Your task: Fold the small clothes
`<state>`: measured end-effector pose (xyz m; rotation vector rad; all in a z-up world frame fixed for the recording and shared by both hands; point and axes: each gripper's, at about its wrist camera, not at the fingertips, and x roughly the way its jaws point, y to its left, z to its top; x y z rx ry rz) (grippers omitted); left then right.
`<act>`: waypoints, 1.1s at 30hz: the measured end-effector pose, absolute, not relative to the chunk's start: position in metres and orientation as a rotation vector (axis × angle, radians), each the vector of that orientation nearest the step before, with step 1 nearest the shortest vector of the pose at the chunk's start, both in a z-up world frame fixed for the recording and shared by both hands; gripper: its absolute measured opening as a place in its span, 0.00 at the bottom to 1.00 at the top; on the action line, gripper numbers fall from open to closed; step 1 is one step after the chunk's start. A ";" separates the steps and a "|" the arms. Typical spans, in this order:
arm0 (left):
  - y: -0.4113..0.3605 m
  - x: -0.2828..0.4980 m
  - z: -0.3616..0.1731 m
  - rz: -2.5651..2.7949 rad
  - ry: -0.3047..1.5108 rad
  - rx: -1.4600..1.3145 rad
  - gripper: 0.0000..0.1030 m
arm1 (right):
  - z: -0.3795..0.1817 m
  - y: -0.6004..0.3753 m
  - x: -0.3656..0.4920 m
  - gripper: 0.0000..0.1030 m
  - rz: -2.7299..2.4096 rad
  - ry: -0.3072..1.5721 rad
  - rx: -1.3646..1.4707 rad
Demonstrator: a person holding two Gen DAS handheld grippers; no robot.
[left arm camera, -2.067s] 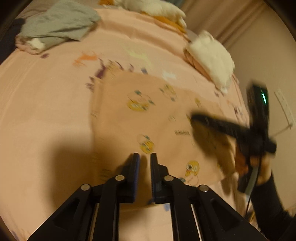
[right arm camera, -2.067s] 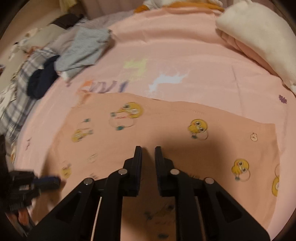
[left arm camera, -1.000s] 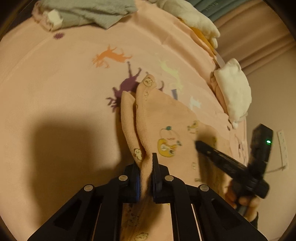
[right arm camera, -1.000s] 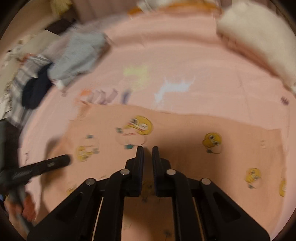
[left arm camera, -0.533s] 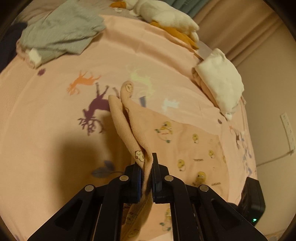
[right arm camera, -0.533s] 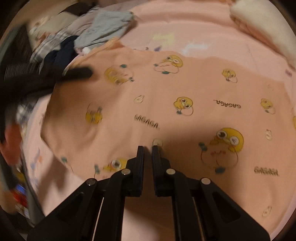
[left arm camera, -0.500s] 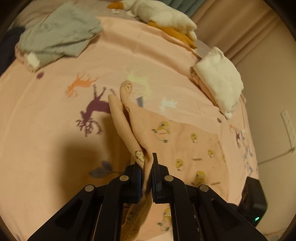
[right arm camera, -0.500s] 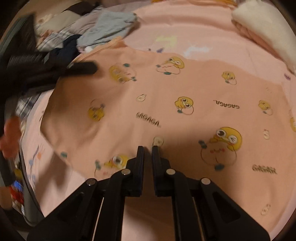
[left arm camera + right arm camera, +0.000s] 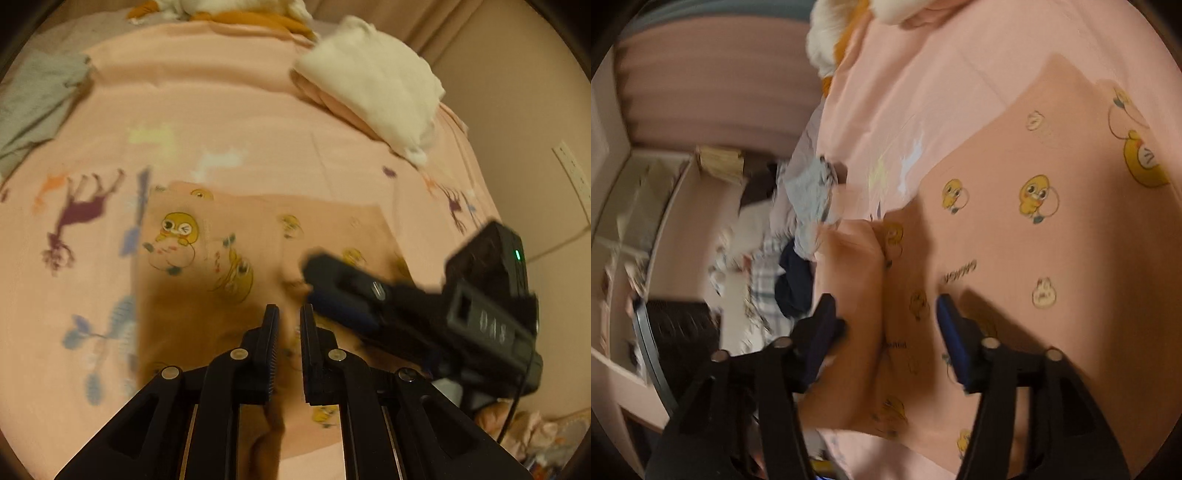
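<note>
While the cloth [image 9: 258, 236], a peach piece printed with yellow chicks, lies spread on the pink bed [image 9: 229, 103], the left wrist view is taken first. The left claw [image 9: 289, 314] is seen nearly together, with a fold of the cloth pinched between its tips and hanging below them. The right claw [image 9: 314, 275] is seen entering from the right, blurred, just beside the left tips and over the cloth. A white pillow [image 9: 373, 85] lies at the far edge, and a grey garment [image 9: 33, 99] is left well apart at the left.

In the right wrist view, the right claw [image 9: 886, 314] is shown with its fingers apart, having just been opening; a raised ridge of the cloth [image 9: 1034, 240] stands between them, but it is not pressed by the pads. A heap of other clothes [image 9: 801, 229] is seen beyond the bed's edge.

Several risks are judged from here. If the right claw is closed too early or off the ridge, only one layer may be caught and the fold skewed. If the left grip is slackened, the lifted edge may be dropped and the fold lost. A collision between the two claws is also possible, since they are close.
</note>
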<state>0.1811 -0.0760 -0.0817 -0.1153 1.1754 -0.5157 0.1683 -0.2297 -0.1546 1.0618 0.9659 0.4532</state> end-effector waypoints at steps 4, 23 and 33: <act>-0.064 0.172 -0.077 -0.545 1.175 -0.143 0.05 | -0.158 -0.220 0.179 0.63 0.408 1.030 0.997; 0.045 0.156 -0.076 -0.390 1.157 -0.333 0.05 | -0.136 -0.187 0.201 0.06 0.344 0.992 0.615; -0.012 0.160 -0.071 -0.511 1.148 -0.260 0.05 | -0.064 -0.258 0.181 0.06 0.250 0.842 0.468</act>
